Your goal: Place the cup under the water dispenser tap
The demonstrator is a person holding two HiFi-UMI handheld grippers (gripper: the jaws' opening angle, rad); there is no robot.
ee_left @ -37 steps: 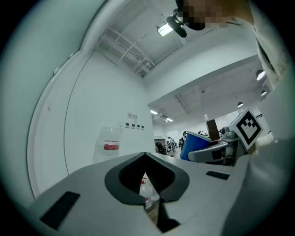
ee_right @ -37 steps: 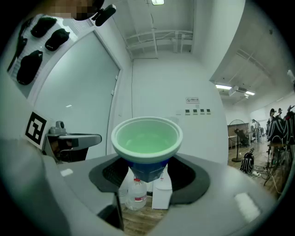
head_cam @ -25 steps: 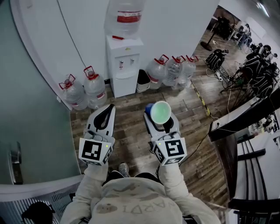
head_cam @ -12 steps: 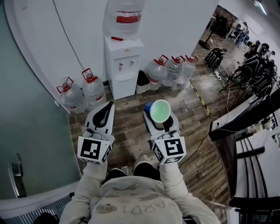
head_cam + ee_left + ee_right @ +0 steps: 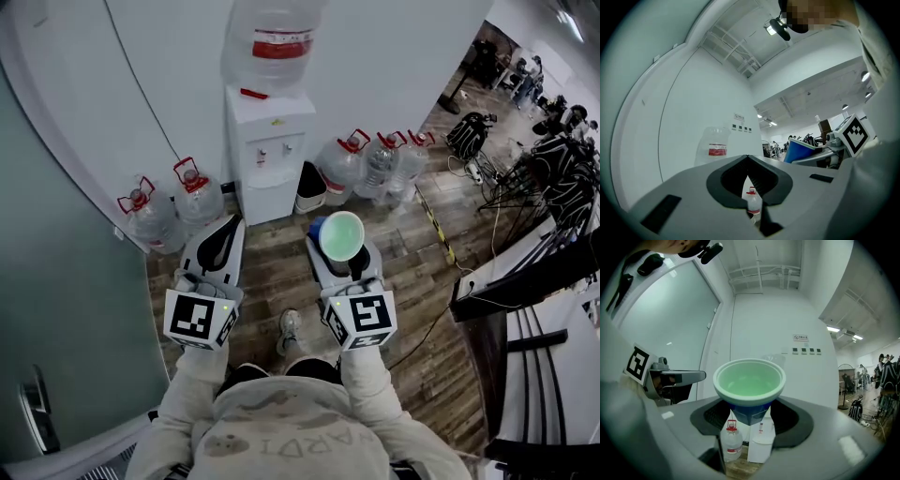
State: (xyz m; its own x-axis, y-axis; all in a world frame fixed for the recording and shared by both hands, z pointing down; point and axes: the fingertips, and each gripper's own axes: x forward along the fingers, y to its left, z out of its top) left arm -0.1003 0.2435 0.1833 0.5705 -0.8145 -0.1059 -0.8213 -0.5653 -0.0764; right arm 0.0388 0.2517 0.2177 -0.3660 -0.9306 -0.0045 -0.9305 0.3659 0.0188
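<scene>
Right tool (image 5: 343, 255), centre of the frame: jaws wide apart, clamped on the lower wall of a blue cup (image 5: 340, 236) with a pale green inside, upright, mouth up. Left tool (image 5: 223, 246), just to its left: closed, tips together, nothing between. Cup well short of the water dispenser (image 5: 269, 159) at upper centre; taps (image 5: 273, 150) small in view, alcove beneath probably narrow. Risks from here: catching the rim on a tap or the alcove edge by coming in too high; tilting the tapered cup in so low a grip; setting down off-centre, away from the chosen tap; knocking the floor bottles (image 5: 192, 197) beside the dispenser.
</scene>
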